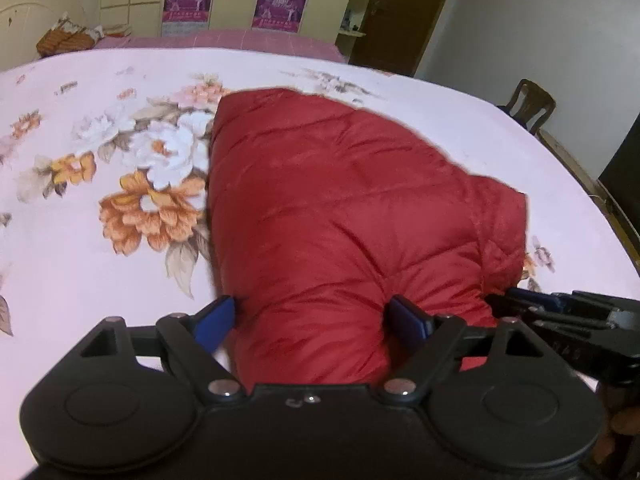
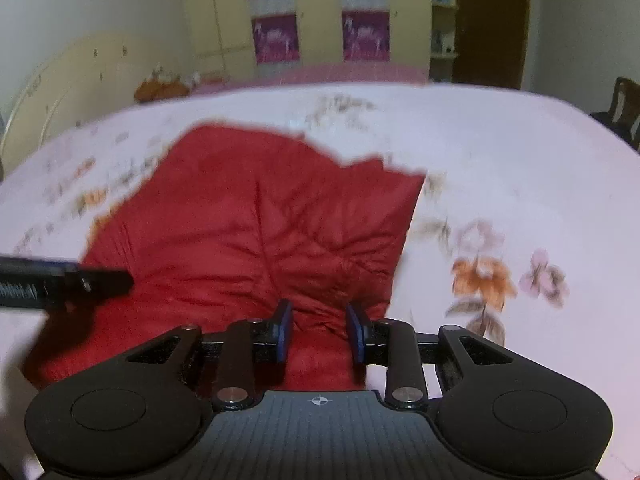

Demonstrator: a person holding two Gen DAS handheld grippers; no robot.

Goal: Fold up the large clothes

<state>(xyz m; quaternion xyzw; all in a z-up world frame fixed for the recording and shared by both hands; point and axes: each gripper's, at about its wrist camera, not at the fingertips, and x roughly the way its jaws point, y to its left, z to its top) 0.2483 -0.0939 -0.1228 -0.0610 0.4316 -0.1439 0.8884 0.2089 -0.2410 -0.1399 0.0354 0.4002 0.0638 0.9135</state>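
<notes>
A red quilted down jacket [image 1: 344, 216] lies partly folded on the floral bedsheet [image 1: 120, 168]. My left gripper [image 1: 316, 320] stands wide open at the jacket's near edge, a thick roll of red fabric between its blue pads [image 1: 216, 320]. My right gripper [image 2: 320, 332] is partly closed around a bunched fold of the same jacket [image 2: 256, 224] at its near edge. The right gripper also shows at the right edge of the left wrist view [image 1: 560, 312]. The left gripper shows at the left edge of the right wrist view [image 2: 68, 280].
The bed's pink edge [image 1: 224, 38] and a cream headboard [image 1: 36, 4] lie beyond. A brown patterned bundle [image 1: 64, 40] sits at the far left. A wooden chair [image 1: 532, 104] stands right of the bed. Wardrobes with purple posters [image 1: 280, 0] line the back wall.
</notes>
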